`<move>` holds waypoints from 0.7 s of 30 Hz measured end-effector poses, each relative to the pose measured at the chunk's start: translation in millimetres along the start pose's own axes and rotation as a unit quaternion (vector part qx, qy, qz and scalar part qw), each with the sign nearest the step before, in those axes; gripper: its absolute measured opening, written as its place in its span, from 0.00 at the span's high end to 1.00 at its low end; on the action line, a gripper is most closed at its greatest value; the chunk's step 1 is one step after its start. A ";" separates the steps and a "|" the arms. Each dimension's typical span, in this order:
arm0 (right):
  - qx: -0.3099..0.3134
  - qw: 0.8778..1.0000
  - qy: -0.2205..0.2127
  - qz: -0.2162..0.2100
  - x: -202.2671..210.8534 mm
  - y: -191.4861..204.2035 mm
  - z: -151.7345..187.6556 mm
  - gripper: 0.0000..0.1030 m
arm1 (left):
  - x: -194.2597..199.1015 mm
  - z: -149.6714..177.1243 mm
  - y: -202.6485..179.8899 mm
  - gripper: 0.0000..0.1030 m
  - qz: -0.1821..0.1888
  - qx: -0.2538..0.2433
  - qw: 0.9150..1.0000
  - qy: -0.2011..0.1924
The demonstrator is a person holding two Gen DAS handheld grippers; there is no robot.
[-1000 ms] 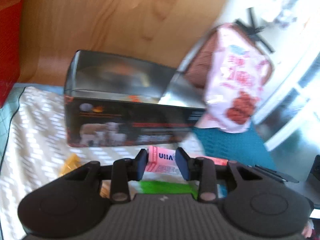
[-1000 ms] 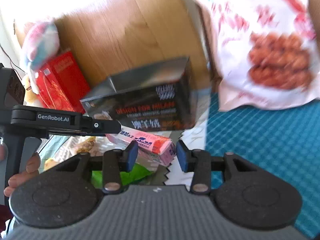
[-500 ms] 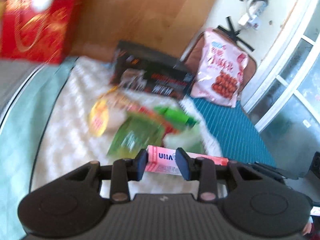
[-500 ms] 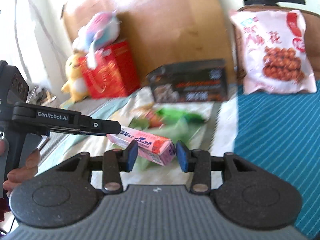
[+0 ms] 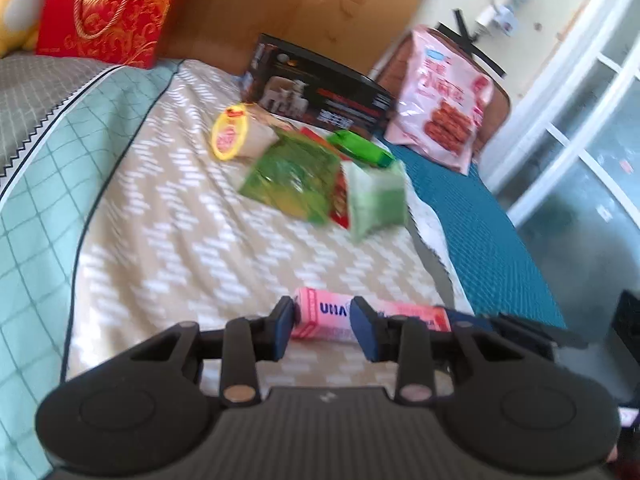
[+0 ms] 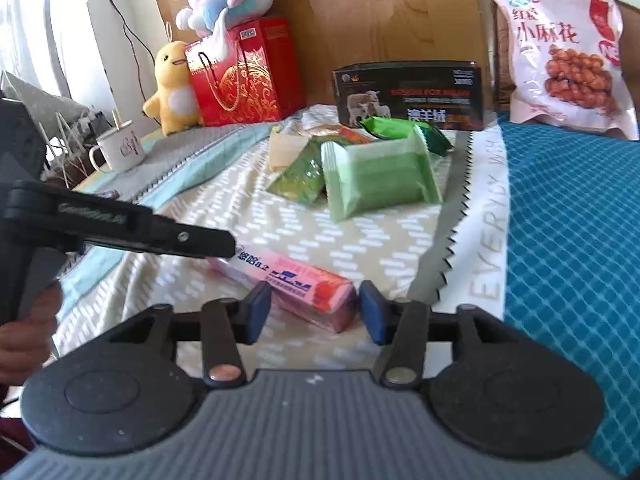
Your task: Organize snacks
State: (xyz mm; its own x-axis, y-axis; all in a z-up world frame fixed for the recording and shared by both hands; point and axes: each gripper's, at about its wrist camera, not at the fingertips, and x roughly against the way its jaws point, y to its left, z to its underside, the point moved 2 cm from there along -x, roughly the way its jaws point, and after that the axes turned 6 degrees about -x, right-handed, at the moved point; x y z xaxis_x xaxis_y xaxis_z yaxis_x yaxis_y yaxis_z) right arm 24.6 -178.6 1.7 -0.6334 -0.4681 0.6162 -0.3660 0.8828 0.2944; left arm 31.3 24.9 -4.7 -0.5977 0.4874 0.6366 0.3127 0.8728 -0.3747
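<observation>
A long pink snack pack is held between both grippers low over the patterned cloth. My left gripper is shut on its left end. My right gripper is shut on its right end. A pile of snacks lies further back: a pale green pack, a green bag, a dark green pack and a yellow-topped pack. The black open box stands behind them.
A large pink snack bag leans at the back right over a blue mat. A red gift bag, plush toys and a white mug stand at the back left.
Both grippers have pulled back from the black box toward the near cloth edge and come down, carrying the pink pack. The snack pile and box now lie farther away.
</observation>
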 end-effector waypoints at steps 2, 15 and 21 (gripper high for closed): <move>0.006 1.000 0.003 0.003 4.5 1.9 4.3 0.47 | 3.2 3.5 -3.6 0.60 0.002 -0.009 1.000 0.004; 0.030 0.999 -0.015 0.025 26.2 6.2 14.1 0.47 | 17.7 -7.4 12.2 0.50 0.030 0.023 0.999 -0.004; 0.025 1.000 -0.001 0.016 16.2 5.3 15.0 0.61 | -7.9 -3.6 3.0 0.60 0.034 0.003 0.999 0.028</move>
State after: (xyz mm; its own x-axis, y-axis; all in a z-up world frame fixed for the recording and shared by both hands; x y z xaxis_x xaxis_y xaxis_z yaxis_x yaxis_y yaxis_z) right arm 2.2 -182.1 2.3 -0.6464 -0.4391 0.6240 -0.3782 0.8947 0.2378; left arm 39.6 23.7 -8.4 -0.5335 0.5460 0.6460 0.3458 0.8378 -0.4225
